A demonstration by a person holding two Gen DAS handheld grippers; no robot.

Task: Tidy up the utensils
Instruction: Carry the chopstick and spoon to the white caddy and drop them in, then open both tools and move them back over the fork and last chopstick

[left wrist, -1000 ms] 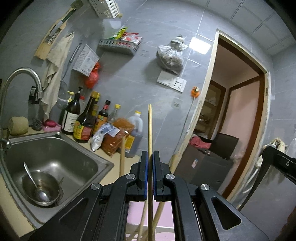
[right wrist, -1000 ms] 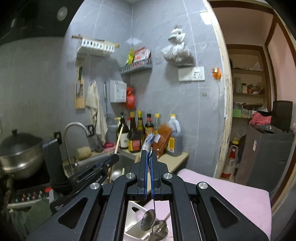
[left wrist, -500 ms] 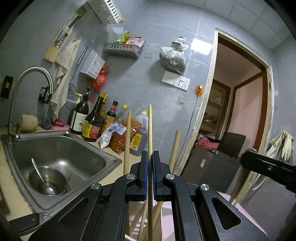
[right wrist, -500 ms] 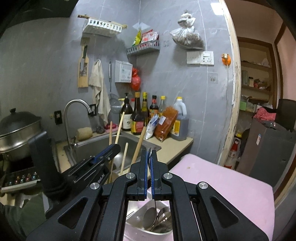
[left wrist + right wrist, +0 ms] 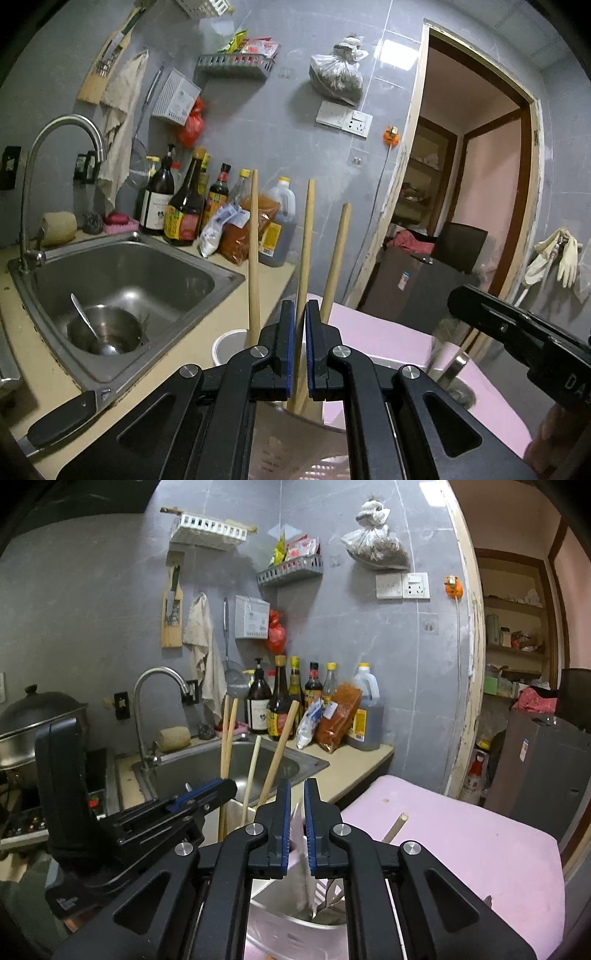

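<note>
Left wrist view: The left gripper [image 5: 299, 325] had its blue-padded jaws slightly parted, with a narrow gap and no contact on anything. Three long round wooden sticks [image 5: 305, 254] stood upright just beyond the fingertips. The leftmost stick rose from a white cylindrical holder [image 5: 225, 345]; whether the other two were in the same holder could not be told, as the gripper body hid their lower ends. To the left, a stainless steel sink [image 5: 122, 273] held a small steel bowl with a metal spoon [image 5: 88, 325] in it. Brown sauce bottles [image 5: 184, 206] stood on the beige counter [image 5: 236, 264] behind the sink. The right gripper [image 5: 517, 332] entered from the right edge, above a pink cloth-covered surface [image 5: 388, 339].

Right wrist view: The right gripper [image 5: 294, 808] had its jaws slightly spread. A blurred thin pale utensil [image 5: 303, 871] lay between them, apparently not clamped. Below sat a round steel basin [image 5: 280, 923] containing metal cutlery [image 5: 332, 897]. The wooden sticks stood to the left in the white holder, partly hidden by the left gripper. A single wooden stick end [image 5: 397, 825] lay on the pink surface.
</note>
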